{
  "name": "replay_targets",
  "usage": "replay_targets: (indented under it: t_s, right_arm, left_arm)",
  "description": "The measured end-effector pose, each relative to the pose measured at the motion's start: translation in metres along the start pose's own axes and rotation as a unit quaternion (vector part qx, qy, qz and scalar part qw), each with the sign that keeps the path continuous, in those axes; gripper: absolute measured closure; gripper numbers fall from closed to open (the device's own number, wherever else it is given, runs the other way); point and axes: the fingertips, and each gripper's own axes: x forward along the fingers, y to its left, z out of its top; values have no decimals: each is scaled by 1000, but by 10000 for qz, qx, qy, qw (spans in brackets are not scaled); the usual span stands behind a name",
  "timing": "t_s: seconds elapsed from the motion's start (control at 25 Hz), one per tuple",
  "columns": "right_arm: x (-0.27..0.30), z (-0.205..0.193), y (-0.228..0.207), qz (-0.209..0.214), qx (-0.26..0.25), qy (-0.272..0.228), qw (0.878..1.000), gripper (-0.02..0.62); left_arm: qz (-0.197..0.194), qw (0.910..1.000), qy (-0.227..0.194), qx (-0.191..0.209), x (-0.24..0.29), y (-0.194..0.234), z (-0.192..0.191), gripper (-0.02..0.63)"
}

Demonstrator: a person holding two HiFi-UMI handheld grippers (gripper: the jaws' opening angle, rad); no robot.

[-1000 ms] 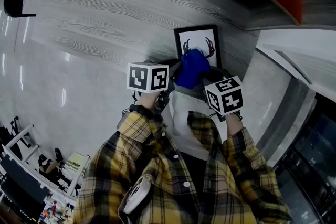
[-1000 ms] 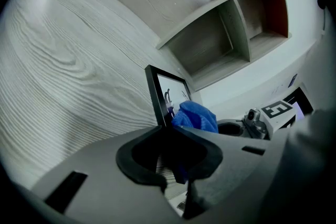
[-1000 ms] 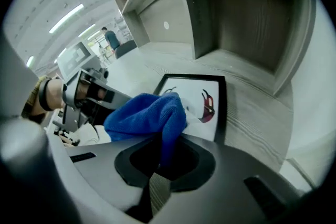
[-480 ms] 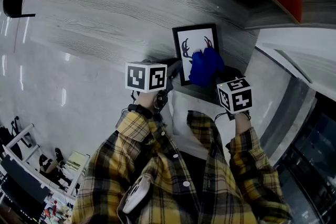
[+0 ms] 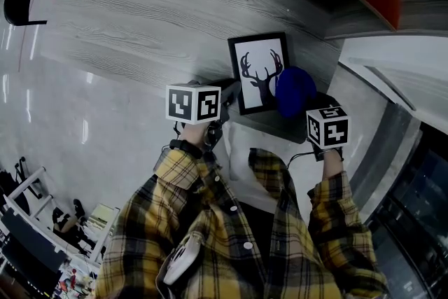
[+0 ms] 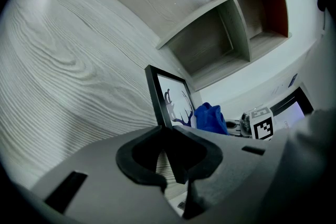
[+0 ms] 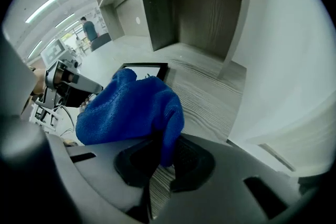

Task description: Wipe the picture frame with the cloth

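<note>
1. Cloth [image 5: 295, 91]: blue. Shifted within the last second from over the deer print to the 3 o'clock side of the picture frame [image 5: 260, 72]. It now sits at the right edge, with the print fully uncovered.
2. Right tongs [image 7: 163, 160]: clamped on a fold of the cloth, and carried rightward with it.
3. Left tongs [image 6: 170, 165]: place unchanged. Narrow, closed on the frame's lower left corner, at 7 o'clock of the frame.
4. Picture frame: black, portrait format, on the grey wood-grain table [image 5: 140, 17]. Its long axis runs roughly 12 to 6 o'clock in the head view.
5. Governing relation: the frame lies at about 10 o'clock from the right tongs. A further pass would probably travel back leftward, across the short axis. The left tongs are nearer but are steadying the frame.
</note>
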Motion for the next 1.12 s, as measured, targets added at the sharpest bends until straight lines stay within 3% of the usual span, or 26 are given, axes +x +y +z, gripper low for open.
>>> replay_targets:
  t_s: [0.28, 0.52, 0.72, 0.92, 1.12]
  right_arm:
    - [-27, 2, -6, -27, 302, -263, 9992, 555]
    - [-84, 47, 15, 552, 757, -1205, 9883, 555]
    - [-134, 91, 35, 780, 643, -1952, 9755, 555]
    - [-190, 141, 63, 1120, 369, -2858, 9510, 555]
    - [-238, 185, 93, 1361, -45, -3687, 9195, 555]
  left_arm:
    - [76, 9999, -38, 59, -2, 1, -3, 538]
    - [81, 9986, -341, 403, -28, -16, 23, 540]
    - [-99, 9936, -834, 752, -69, -51, 58, 545]
    - [-432, 9810, -1481, 1177, -114, -100, 92, 583]
    - [-741, 9571, -1975, 1984, -156, -158, 116, 601]
